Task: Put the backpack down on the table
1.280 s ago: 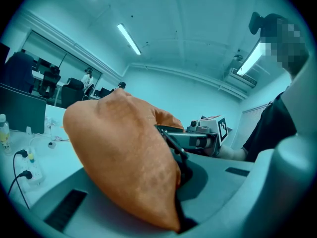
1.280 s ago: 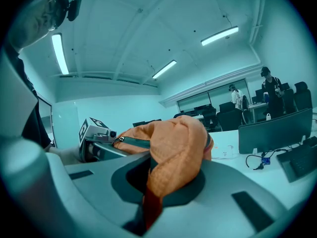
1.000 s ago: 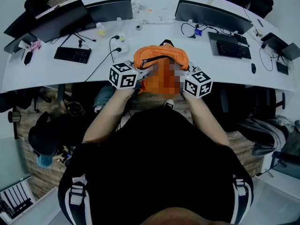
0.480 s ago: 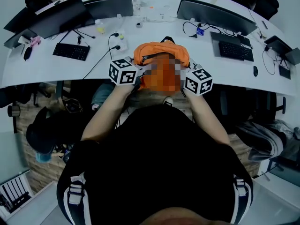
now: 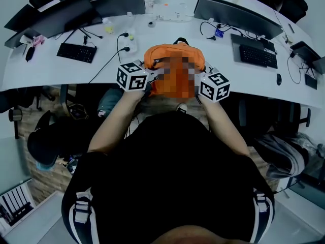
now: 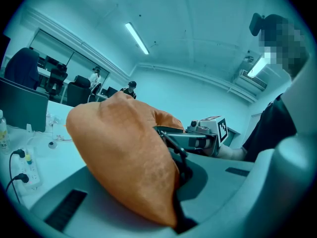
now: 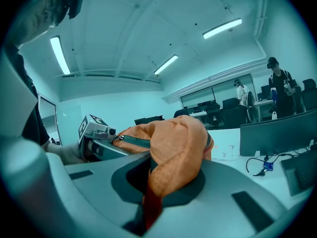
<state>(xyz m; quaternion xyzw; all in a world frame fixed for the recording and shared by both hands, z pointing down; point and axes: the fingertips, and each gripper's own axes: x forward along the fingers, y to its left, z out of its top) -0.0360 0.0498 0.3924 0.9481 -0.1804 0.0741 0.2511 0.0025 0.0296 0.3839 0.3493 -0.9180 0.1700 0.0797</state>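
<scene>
Both pairs of jaws are pinched tight on orange fabric, left gripper (image 5: 150, 81) and right gripper (image 5: 198, 84) holding the backpack (image 5: 174, 59) over the table (image 5: 76, 80) edge, seemingly mid-lowering; next it needs settling flat, then releasing.

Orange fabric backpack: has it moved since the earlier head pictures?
Cannot tell: against the white power strip on the curved white table, the orange fabric backpack keeps nearly the same place.
</scene>
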